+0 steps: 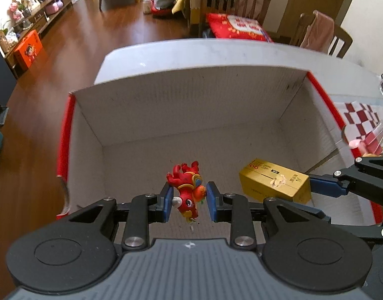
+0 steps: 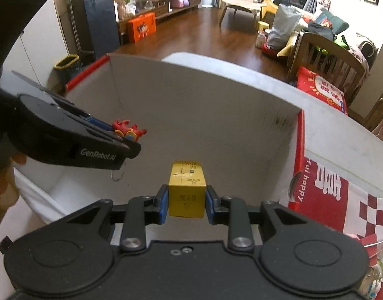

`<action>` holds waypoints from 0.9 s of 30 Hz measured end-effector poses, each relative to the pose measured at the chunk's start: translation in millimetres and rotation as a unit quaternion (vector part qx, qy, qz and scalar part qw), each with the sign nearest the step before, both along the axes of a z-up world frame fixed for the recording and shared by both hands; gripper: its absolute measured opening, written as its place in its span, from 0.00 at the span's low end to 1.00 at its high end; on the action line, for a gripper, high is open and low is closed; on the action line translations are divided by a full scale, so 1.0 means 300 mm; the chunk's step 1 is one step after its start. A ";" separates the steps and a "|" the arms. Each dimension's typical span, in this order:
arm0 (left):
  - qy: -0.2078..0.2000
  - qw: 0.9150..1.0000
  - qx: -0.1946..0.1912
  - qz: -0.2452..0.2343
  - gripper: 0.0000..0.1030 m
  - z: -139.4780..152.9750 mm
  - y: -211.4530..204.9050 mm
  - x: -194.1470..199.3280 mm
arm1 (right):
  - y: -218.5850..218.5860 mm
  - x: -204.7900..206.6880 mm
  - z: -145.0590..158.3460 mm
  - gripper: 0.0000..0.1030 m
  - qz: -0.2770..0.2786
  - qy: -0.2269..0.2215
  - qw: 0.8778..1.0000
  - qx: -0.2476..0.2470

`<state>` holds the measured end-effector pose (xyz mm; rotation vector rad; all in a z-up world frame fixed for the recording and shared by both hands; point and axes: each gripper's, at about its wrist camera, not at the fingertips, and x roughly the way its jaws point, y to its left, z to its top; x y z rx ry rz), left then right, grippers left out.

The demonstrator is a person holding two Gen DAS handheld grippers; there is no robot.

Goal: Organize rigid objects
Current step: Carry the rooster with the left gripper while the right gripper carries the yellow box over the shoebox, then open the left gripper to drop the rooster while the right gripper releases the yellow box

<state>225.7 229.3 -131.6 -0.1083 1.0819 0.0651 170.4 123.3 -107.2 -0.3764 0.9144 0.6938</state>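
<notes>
A large open cardboard box [image 1: 191, 100] with white inside walls and red outer edges stands on the white table; it also shows in the right wrist view [image 2: 204, 115]. My left gripper [image 1: 187, 201] is shut on a red toy figure [image 1: 187, 190] and holds it inside the box, above the floor. From the right wrist view the same toy [image 2: 129, 128] sticks out of the left gripper [image 2: 116, 135]. My right gripper [image 2: 186, 201] is shut on a yellow box [image 2: 187, 190], held inside the cardboard box near its right wall. The yellow box [image 1: 274, 181] also shows in the left wrist view.
The white table [image 1: 216, 52] extends beyond the box. A red-and-white checkered flap [image 2: 341, 200] lies to the right. Wooden chairs [image 1: 231, 2] with a red cushion [image 1: 239, 27] stand behind the table. Wooden floor lies to the left, with a low cabinet [image 1: 33, 17] further off.
</notes>
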 end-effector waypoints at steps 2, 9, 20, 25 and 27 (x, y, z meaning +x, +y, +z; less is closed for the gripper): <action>0.012 1.000 -0.002 -0.003 0.27 -0.015 0.006 0.017 | 0.005 0.000 -0.014 0.28 0.000 0.010 1.000 -0.007; 0.057 0.998 -0.015 -0.009 0.27 -0.067 0.014 0.062 | 0.021 -0.004 -0.037 0.28 -0.001 0.038 0.999 -0.025; 0.082 0.996 -0.045 -0.016 0.28 -0.097 0.032 0.068 | 0.030 -0.015 -0.056 0.32 -0.006 0.069 0.997 -0.036; 0.063 0.997 -0.052 -0.013 0.61 -0.075 0.041 0.056 | 0.016 -0.011 -0.037 0.38 -0.010 0.071 0.997 -0.027; 0.050 0.997 -0.052 -0.011 0.61 -0.058 0.042 0.042 | 0.005 0.000 -0.030 0.42 -0.010 0.072 0.997 -0.019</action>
